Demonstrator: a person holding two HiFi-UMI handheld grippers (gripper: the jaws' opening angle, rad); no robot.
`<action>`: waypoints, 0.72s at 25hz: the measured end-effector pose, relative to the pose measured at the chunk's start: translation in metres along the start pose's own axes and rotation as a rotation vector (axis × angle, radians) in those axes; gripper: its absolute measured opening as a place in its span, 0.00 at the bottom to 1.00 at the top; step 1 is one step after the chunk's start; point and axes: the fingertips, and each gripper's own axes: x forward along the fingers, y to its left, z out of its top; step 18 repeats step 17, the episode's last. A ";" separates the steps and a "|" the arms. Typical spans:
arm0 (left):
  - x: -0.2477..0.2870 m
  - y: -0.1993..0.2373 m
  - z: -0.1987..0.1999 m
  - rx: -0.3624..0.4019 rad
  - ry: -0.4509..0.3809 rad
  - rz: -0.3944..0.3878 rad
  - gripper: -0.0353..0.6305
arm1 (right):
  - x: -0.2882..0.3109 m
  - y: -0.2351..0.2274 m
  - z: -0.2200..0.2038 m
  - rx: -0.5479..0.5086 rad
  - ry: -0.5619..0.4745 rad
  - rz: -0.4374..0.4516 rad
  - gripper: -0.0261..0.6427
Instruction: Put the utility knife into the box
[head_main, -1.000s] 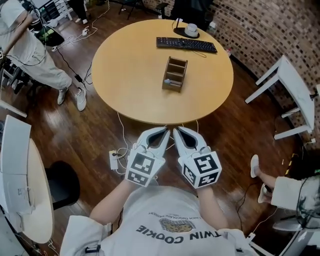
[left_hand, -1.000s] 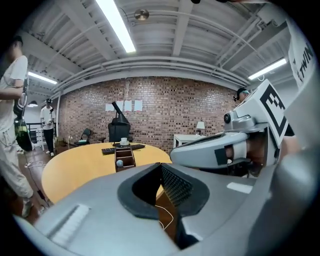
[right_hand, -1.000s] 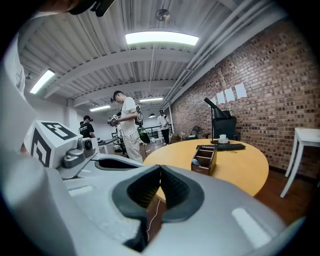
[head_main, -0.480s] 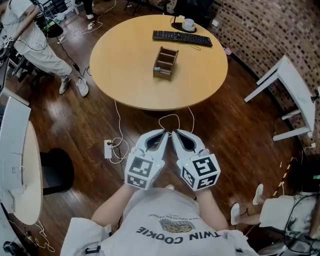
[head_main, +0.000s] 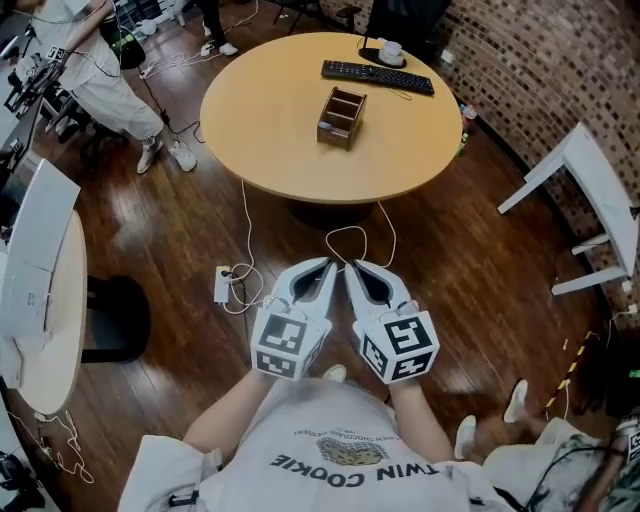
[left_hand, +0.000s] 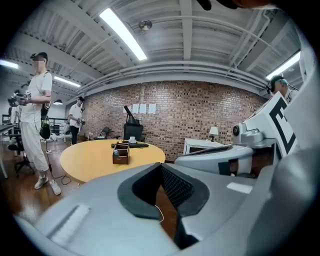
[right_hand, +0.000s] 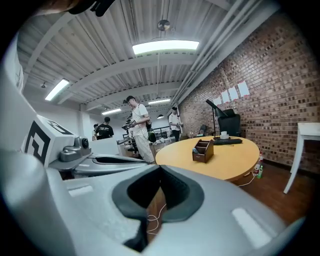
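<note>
The brown wooden box (head_main: 341, 117) with open compartments stands on the round yellow table (head_main: 270, 120), far ahead of me. A small grey-blue object lies in its near compartment; I cannot tell whether it is the utility knife. My left gripper (head_main: 323, 268) and right gripper (head_main: 357, 268) are held side by side close to the person's chest, above the wooden floor and well short of the table. Both are shut with nothing between the pads. The box shows small in the left gripper view (left_hand: 120, 153) and the right gripper view (right_hand: 203, 150), beyond the shut left gripper (left_hand: 161, 164) and right gripper (right_hand: 161, 166).
A black keyboard (head_main: 377, 77) and a white cup (head_main: 389, 52) lie at the table's far side. Cables and a power strip (head_main: 224, 285) lie on the floor ahead of me. A white table (head_main: 590, 190) stands right, another (head_main: 40, 290) left. A person (head_main: 100, 70) stands far left.
The person has stepped back from the table, so it and the box now lie farther off. Both grippers stay together and shut.
</note>
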 end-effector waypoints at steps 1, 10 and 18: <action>-0.004 -0.002 0.000 0.001 -0.001 0.008 0.06 | -0.003 0.003 0.000 0.002 -0.007 0.003 0.04; -0.025 -0.021 -0.004 0.024 -0.005 0.064 0.06 | -0.023 0.013 -0.011 0.019 -0.030 0.017 0.04; -0.026 -0.033 -0.014 0.018 -0.004 0.073 0.06 | -0.031 0.014 -0.021 0.014 -0.028 0.037 0.04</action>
